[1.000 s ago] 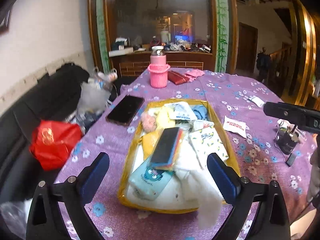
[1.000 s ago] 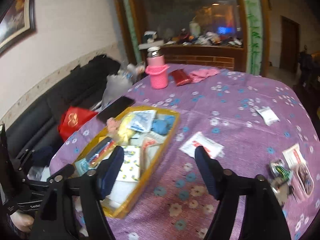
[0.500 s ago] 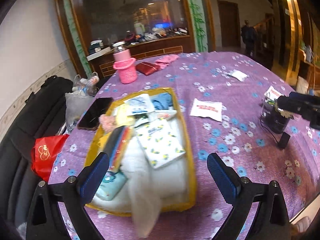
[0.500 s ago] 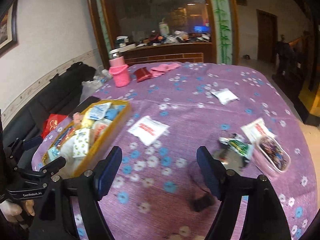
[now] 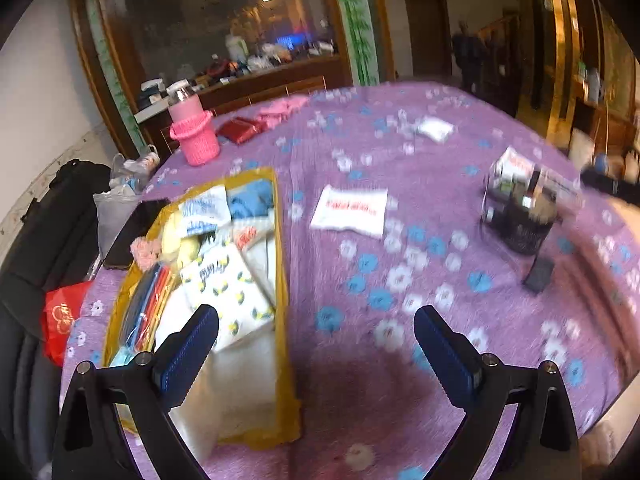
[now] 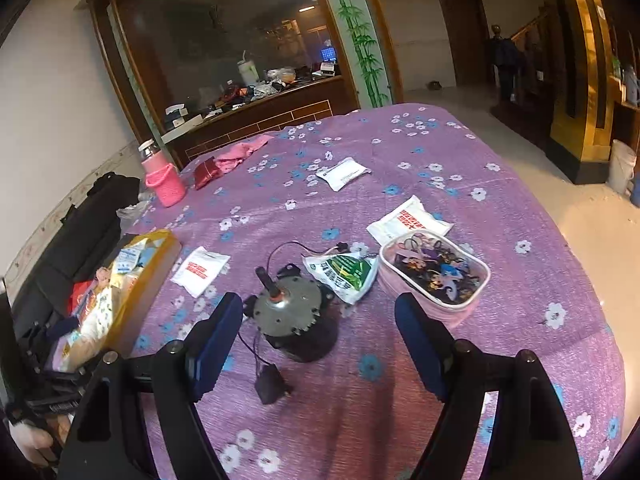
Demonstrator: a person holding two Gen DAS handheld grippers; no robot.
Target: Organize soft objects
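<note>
Both grippers hang with jaws apart and empty — the right gripper nearest the green-and-white packet, just ahead beyond the motor, its long side running left-right; the yellow tray lies far left, under the left gripper.

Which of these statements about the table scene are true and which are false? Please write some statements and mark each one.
1. The yellow tray holds several soft packets. True.
2. The right gripper is shut on the green packet. False: its jaws stand open with nothing gripped, and the green packet lies on the tablecloth.
3. The pink cup stands on the table with a bottle inside it. True.
4. The motor lies inside the yellow tray. False: it stands on the tablecloth, apart from the tray.
5. The left gripper holds a white packet. False: it is open and empty.
</note>
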